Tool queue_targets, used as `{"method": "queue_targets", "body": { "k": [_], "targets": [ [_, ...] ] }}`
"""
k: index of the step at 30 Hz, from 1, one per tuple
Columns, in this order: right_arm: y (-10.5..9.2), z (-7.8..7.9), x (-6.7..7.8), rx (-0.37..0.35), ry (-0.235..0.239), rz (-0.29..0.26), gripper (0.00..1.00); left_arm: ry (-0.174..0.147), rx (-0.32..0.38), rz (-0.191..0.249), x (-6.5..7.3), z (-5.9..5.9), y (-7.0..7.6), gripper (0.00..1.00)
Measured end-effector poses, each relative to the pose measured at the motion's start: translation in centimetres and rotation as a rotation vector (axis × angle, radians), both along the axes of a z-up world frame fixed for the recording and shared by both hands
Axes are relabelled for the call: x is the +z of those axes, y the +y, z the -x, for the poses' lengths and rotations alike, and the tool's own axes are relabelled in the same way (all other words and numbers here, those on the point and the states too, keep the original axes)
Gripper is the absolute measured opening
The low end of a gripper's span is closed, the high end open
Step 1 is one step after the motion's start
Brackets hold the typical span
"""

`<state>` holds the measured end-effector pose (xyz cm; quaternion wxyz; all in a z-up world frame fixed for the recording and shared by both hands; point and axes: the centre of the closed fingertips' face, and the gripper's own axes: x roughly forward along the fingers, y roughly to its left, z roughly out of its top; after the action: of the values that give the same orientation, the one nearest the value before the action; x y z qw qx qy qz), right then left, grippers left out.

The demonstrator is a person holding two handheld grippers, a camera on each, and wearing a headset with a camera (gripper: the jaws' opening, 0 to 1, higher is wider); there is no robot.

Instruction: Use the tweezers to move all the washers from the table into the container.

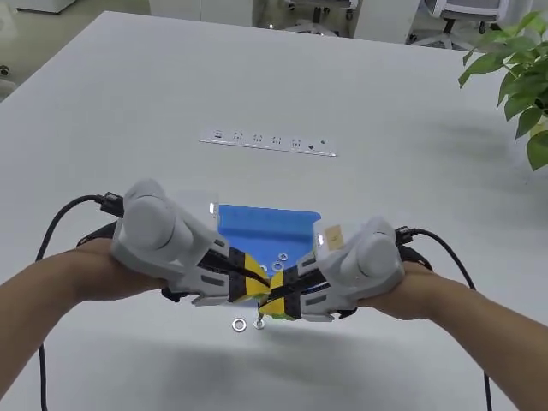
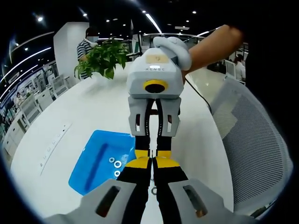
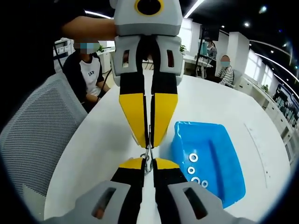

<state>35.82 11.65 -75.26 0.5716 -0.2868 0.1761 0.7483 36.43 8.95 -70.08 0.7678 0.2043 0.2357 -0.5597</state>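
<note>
Counting four washers (image 3: 193, 157) in the one blue container (image 3: 224, 154), and two loose washers (image 1: 239, 324) near the table's (image 1: 257, 86) front edge. Left gripper (image 2: 151, 161) and right gripper (image 3: 148, 164) meet tip to tip, both clenched on the tweezers (image 3: 148, 156). The gripper label is unreadable.

No text could be read: the pale label (image 2: 155, 58) on the right gripper (image 2: 150, 161) was blurred, and the white strip's (image 1: 267, 142) dark marks were too small.

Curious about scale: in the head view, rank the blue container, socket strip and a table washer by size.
1. blue container, partly hidden
2. socket strip, longer but thinner, farther, so unsure
3. washer, clearly smallest
</note>
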Motion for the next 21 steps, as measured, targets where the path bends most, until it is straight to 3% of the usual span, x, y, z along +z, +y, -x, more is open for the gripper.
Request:
{"method": "queue_targets", "body": {
  "k": [9, 21],
  "targets": [
    [0.1, 0.0, 0.3, -0.006, 0.004, -0.004, 0.07, 0.009, 0.020, 0.010, 0.2, 0.0, 0.2, 0.08],
    [0.0, -0.1, 2.3, 0.002, -0.013, -0.010, 0.08, 0.024, 0.083, 0.076, 0.8, 0.0, 0.9, 0.35]
  ]
}}
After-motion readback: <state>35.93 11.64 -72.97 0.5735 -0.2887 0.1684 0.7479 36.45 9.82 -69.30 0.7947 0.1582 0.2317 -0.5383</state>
